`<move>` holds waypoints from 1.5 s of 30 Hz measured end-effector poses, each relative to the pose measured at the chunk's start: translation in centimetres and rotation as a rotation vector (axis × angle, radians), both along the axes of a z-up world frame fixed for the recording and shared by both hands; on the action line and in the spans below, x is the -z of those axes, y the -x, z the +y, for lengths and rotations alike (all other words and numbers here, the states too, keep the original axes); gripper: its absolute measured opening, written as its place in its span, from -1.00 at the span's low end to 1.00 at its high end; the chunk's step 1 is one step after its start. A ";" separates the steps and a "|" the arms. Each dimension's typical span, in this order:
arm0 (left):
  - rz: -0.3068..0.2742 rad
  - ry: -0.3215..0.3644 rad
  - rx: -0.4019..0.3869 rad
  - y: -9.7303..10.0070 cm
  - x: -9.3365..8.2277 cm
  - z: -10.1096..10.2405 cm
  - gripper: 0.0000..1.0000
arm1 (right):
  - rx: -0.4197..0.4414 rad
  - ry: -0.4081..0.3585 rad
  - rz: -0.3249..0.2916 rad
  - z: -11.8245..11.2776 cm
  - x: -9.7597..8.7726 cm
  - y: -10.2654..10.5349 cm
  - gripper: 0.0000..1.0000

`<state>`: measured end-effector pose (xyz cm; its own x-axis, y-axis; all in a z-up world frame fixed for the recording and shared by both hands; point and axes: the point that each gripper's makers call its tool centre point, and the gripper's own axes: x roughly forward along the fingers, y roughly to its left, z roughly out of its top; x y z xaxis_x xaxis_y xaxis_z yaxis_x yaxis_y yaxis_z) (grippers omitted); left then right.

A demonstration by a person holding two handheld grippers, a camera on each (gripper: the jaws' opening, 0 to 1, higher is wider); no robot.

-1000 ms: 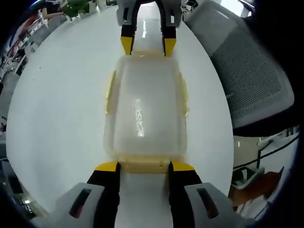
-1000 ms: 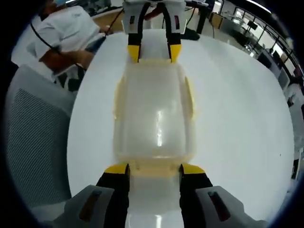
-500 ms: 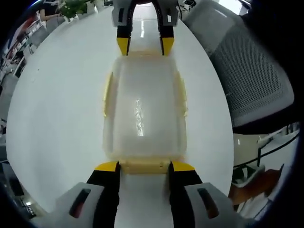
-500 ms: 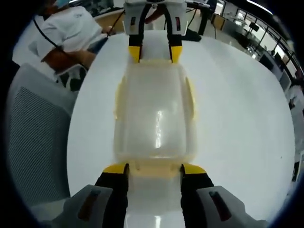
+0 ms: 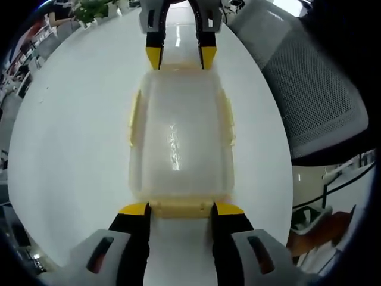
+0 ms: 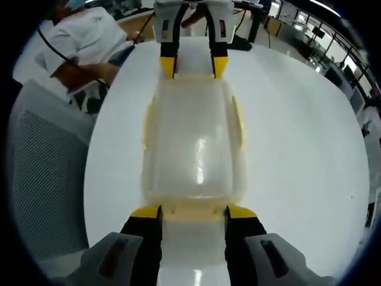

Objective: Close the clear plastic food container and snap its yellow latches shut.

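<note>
I've got the white table (image 5: 71, 149) taking up most of both views, with a grey mesh chair (image 5: 315, 101) off at 3 o'clock in the left gripper view and at 9 o'clock (image 6: 41, 179) in the right gripper view. A person in a white top (image 6: 83, 42) sits up around 10 o'clock in the right gripper view.

The clear container (image 5: 178, 140) sits flat on the table, dead center, lid on top, running lengthwise from 6 to 12 o'clock. Same box in the right gripper view (image 6: 193, 143).

My left gripper (image 5: 178, 208) is spread open, its yellow tips sitting either side of the yellow latch (image 5: 180, 208) on the near short end. Can't tell if the tips actually touch it. The right gripper (image 5: 177, 58) comes in from 12 o'clock, jaws apart, at the far end of the box.

In the right gripper view it mirrors: right gripper (image 6: 191, 212) wide open, straddling its near latch (image 6: 193, 211), left gripper (image 6: 192, 67) at the far end. The long side latches (image 5: 134, 116) lie along the container's edges; whether they're snapped, I can't tell.
</note>
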<state>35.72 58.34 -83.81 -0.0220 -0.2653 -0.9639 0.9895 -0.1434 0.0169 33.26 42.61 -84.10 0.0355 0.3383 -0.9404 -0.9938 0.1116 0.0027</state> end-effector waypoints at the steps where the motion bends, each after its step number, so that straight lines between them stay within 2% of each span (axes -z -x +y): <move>1: 0.001 -0.004 0.001 0.0 0.0 0.0 -0.20 | -0.001 0.001 0.000 0.0 0.0 0.0 -0.20; 14: 0.000 -0.016 -0.011 0.0 -0.1 0.0 -0.21 | 0.005 -0.001 -0.006 -0.1 -0.1 -0.2 -0.20; 27: 0.008 0.026 -0.019 0.6 -0.8 -0.8 -0.21 | 0.003 0.014 -0.014 -0.9 -0.5 0.1 -0.21; 37: 0.012 0.036 -0.018 1.3 -1.9 -0.7 -0.21 | 0.006 -0.009 -0.021 -0.8 -2.0 0.9 -0.21; 45: 0.004 0.044 -0.020 1.6 -3.1 -1.0 -0.21 | 0.004 0.004 -0.027 -1.1 -3.5 1.3 -0.21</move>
